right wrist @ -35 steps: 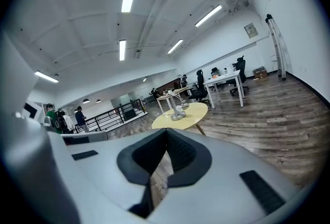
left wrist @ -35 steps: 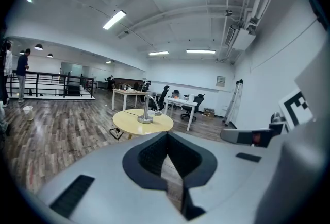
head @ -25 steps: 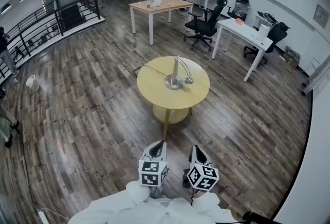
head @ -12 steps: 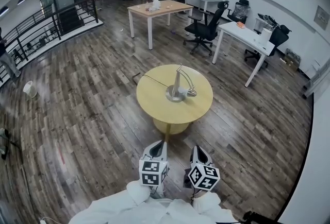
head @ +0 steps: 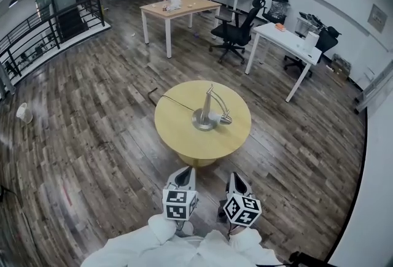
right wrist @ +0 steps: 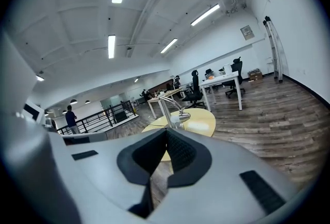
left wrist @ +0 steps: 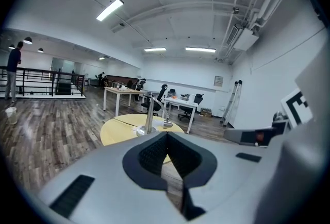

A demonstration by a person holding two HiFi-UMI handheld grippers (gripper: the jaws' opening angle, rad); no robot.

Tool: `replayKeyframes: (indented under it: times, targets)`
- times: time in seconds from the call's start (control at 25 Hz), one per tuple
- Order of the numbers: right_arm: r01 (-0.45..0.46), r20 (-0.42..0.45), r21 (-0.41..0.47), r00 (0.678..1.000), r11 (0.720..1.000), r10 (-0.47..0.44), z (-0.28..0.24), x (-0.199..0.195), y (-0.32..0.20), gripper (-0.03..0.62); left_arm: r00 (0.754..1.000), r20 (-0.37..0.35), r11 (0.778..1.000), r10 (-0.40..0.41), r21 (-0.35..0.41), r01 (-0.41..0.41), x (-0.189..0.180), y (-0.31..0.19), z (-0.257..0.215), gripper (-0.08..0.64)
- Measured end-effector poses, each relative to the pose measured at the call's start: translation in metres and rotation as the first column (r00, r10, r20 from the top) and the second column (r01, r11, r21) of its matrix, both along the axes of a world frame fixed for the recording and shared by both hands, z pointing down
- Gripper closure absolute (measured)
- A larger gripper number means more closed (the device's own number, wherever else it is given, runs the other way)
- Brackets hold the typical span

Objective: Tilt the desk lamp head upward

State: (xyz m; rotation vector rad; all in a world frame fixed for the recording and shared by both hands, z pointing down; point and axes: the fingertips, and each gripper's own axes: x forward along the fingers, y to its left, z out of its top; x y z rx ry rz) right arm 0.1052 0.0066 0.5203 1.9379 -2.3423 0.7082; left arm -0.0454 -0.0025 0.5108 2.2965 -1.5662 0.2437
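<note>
Both grippers, left (head: 186, 172) and right (head: 234, 177), are pinched shut and empty. The lamp (head: 209, 113) sits mid table (head: 178, 137), head drooping. Just floor (head: 209, 177) in between. Desk (head: 172, 8) and chair (head: 236, 29) are way behind.

White sleeves (head: 161, 246), grey marker-cubed grippers (head: 186, 172) (head: 234, 177)

Right gripper (right wrist: 166, 131): jaws pressed together, nothing between them
Desk lamp (right wrist: 168, 110): stands on the round table (right wrist: 205, 122), just past the jaws
Person (right wrist: 69, 116): far off, by the railing (right wrist: 98, 120)
</note>
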Motion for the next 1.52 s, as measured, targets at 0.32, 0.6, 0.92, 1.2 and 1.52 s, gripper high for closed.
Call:
replayKeyframes:
  times: [0.32,0.6,0.92,1.2,1.52]
  targets:
    - [-0.007,0.002,-0.023,1.000,1.000,0.007,0.008,-0.007,-0.047,0.578,1.000,0.006,1.000,0.015,-0.027,-0.014,-0.006,-0.046,0.007,0.557]
    - [0.042,0.019,-0.025,0.999,0.999,-0.042,0.014,-0.024,-0.102,0.578,1.000,0.028,0.999,-0.004,-0.037,0.005,-0.011,-0.096,0.013,0.558]
    - [0.068,0.036,-0.023,0.997,0.997,-0.067,0.012,-0.019,-0.177,0.578,0.998,0.054,0.999,-0.018,-0.039,0.020,-0.005,-0.165,0.009,0.557]
    - [0.080,0.036,-0.022,0.996,0.997,-0.079,0.012,-0.004,-0.242,0.578,0.998,0.054,0.998,-0.037,-0.052,0.039,0.006,-0.230,0.014,0.558]
    - [0.115,0.014,-0.017,0.993,0.993,-0.115,0.013,0.009,-0.303,0.578,0.998,0.046,0.998,-0.041,-0.054,0.044,0.026,-0.293,0.016,0.558]
